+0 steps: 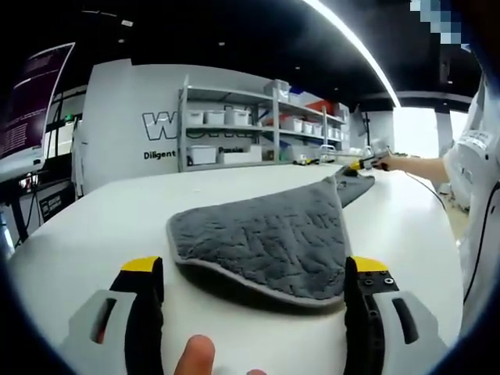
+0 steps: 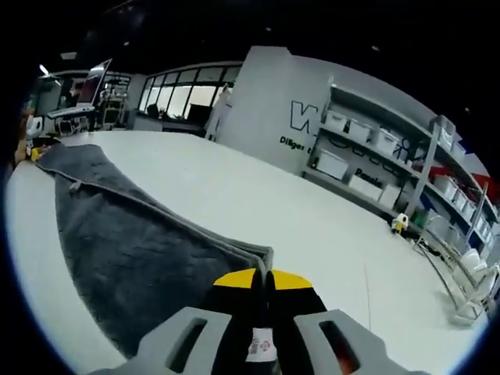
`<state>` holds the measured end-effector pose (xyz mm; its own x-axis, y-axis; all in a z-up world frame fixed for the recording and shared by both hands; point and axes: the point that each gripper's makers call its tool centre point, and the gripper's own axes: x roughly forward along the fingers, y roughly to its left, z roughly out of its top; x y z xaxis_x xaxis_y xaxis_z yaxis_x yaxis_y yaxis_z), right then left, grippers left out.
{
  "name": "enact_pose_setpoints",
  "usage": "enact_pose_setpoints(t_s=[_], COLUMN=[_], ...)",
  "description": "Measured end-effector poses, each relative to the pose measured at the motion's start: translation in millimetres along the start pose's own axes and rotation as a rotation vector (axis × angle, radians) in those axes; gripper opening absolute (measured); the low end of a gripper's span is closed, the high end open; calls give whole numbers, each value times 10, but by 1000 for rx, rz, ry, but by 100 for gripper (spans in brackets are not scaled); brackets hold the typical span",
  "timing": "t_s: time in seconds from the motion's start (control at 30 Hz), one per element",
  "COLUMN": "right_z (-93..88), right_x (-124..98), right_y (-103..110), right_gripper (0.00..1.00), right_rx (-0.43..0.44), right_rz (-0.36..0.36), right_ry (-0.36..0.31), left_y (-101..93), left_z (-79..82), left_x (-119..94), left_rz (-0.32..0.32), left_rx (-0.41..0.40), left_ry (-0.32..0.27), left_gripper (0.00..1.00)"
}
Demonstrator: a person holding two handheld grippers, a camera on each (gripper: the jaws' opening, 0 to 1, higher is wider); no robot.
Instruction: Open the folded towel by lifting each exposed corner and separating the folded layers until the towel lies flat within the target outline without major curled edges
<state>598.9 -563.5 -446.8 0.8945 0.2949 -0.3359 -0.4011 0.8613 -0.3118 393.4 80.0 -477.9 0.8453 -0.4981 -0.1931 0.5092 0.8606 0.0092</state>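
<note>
Two grippers on this one, both with yellow-tipped black jaws. In the left gripper view, the left gripper (image 1: pixel 254 277) has its jaws spread wide, one at about 7 o'clock and one at 5 o'clock, nothing between them but bare table (image 1: pixel 101 226) and the near rounded edge of the grey towel (image 1: pixel 269 238). That edge looks slightly lifted, with a shadow under it. The towel runs away toward 1 o'clock, narrowing to a far end where the right gripper (image 1: pixel 361 164) sits with a person's forearm (image 1: pixel 422 166) behind it. A fingertip (image 1: pixel 195 355) pokes in at 6 o'clock, between the jaws.

In the right gripper view, the right gripper (image 2: pixel 264 285) has its jaws closed together at 6 o'clock, pinching the towel's edge (image 2: pixel 250 256), where you can see stacked layers at the hem. From there the towel stretches off to about 10 o'clock across the white table. Storage shelves (image 2: pixel 391 156) with white bins stand at 2 o'clock along a wall with lettering.
</note>
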Motion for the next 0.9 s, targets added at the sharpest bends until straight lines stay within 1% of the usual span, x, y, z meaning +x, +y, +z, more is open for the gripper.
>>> enact_pose_setpoints(t_s=[0.07,0.43,0.67,0.77,0.9], right_z=[-13,30,2,-17,-12], right_x=[0,-59,-60,-54,-43], right_y=[-17,-11,-29,-21,9], right_gripper=[2,2,3,0,0], right_rx=[3,-20,-21,-31,-41], right_rz=[-11,-15,-20,-18,-6], right_ry=[3,-6,-1,4,0], left_y=[2,7,10,11,11], left_z=[1,-1,-3,-4,-3], left_x=[-3,-6,-9,-9,-9], left_rz=[1,2,2,3,3], left_rx=[-1,0,1,1,2], left_ry=[-1,1,2,3,3], left_gripper=[95,94,94,94,94])
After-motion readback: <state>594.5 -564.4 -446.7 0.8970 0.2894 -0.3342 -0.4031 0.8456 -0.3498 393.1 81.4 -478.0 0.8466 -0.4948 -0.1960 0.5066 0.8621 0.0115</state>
